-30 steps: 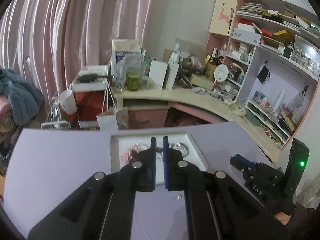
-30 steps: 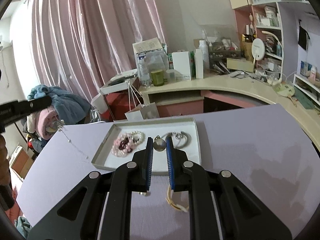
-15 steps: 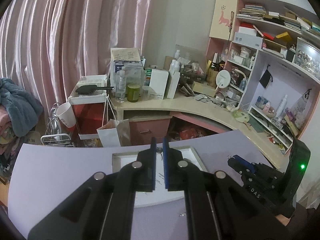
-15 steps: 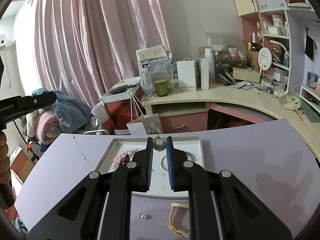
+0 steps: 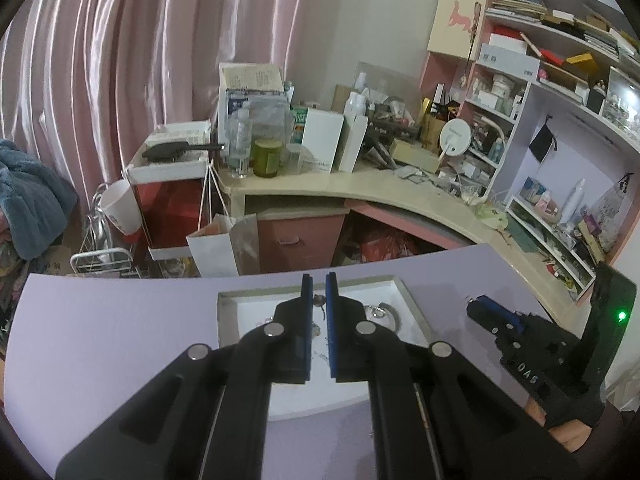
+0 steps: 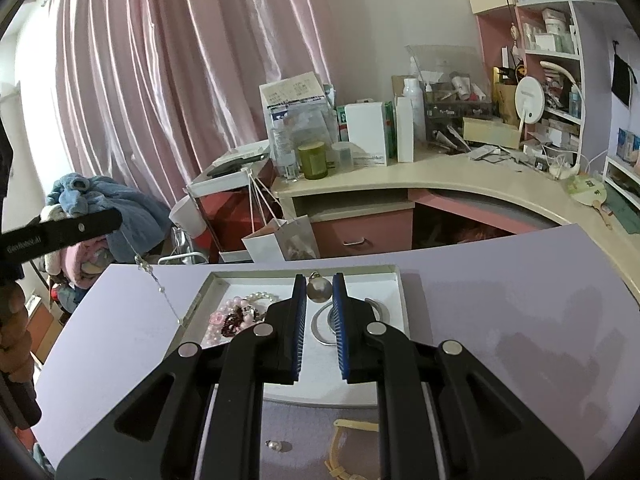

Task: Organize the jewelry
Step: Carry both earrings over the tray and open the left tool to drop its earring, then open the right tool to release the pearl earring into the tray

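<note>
A white tray (image 6: 401,300) sits on a lilac table (image 6: 500,300), holding a heap of pink, white and dark-red beaded bracelets (image 6: 236,314) at its left end and a plain silver bangle (image 6: 320,326) toward its right. A round silver pendant (image 6: 319,289) is clamped between the blue pads of the right gripper (image 6: 319,292), just above the tray's far half. A thin chain with small clear beads (image 6: 158,286) hangs slantwise from the tip of the left gripper (image 6: 80,227), seen at the left edge of the right wrist view, its lower end reaching the tray's near-left corner; whether it touches the rim cannot be told. On the table nearer the camera, outside the tray, lie a single pearl (image 6: 275,445) and a pale yellow strap or band (image 6: 352,452), partly hidden by the right gripper's body. In the left wrist view the left gripper (image 5: 319,280) is over the tray (image 5: 414,308), its jaws drawn close together with only a narrow gap; the fine chain is too thin to make out between them there, and the pendant (image 5: 319,300) shows in that gap beyond. The right gripper (image 5: 480,306) appears at the right of that view, a green light on its housing and part of the person's hand (image 5: 568,432) beneath it. Behind the table stand a cluttered cream desk (image 6: 440,184), a paper bag (image 6: 280,240), pink curtains (image 6: 160,80) and crowded shelves (image 5: 560,80).
</note>
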A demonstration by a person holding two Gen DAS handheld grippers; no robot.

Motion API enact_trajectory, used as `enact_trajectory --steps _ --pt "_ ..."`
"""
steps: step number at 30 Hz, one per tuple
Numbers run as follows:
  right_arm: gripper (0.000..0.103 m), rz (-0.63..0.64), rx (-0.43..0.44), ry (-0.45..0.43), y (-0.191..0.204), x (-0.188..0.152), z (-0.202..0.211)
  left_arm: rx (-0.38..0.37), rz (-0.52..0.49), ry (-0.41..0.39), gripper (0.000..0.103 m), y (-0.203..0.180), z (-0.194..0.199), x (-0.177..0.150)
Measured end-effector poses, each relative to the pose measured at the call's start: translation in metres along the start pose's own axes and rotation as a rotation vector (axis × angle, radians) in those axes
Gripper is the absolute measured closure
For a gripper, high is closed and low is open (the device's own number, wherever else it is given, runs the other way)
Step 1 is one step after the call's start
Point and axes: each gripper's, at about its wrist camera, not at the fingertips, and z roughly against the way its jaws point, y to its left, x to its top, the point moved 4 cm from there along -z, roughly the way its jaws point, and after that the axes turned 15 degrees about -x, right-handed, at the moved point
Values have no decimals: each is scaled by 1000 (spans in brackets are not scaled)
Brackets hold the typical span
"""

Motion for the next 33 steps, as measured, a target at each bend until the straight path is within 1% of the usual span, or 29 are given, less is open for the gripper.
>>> enact_trajectory --steps 4,7,8,10,11,14,17,20,22,25,28,30,33 --pt "89 -3 -9 14 -2 -1 -6 -8 21 23 96 10 -11 -6" --pt "89 -3 -12 24 -1 -1 -11 11 37 35 95 18 -17 -11" --pt "89 -2 -12 26 -1 -2 -12 11 45 35 94 20 -17 -12" --pt "89 0 -11 30 0 -2 -15 19 64 30 81 27 -17 -14" --pt "89 1 -11 32 0 -2 -16 23 71 25 79 29 -16 -14" --pt "89 2 -8 37 0 -3 -18 27 86 11 76 33 -12 -14" --pt "89 6 -8 40 2 -3 -21 34 94 -5 71 36 -7 -13" --pt "89 12 -9 46 4 -3 -24 39 95 -15 69 37 -5 -12" --pt "89 18 -8 54 5 -4 -28 39 99 -21 66 37 -4 -12" --pt "89 37 -7 89 11 -10 -39 39 105 -27 61 38 -4 -13" --pt "89 64 -9 168 18 -27 -61 43 106 -32 57 38 -3 -15" --pt "89 79 -14 205 22 -37 -71 44 108 -31 54 38 -3 -15" --pt "89 108 -23 233 29 -46 -81 48 108 -29 54 39 -3 -17"
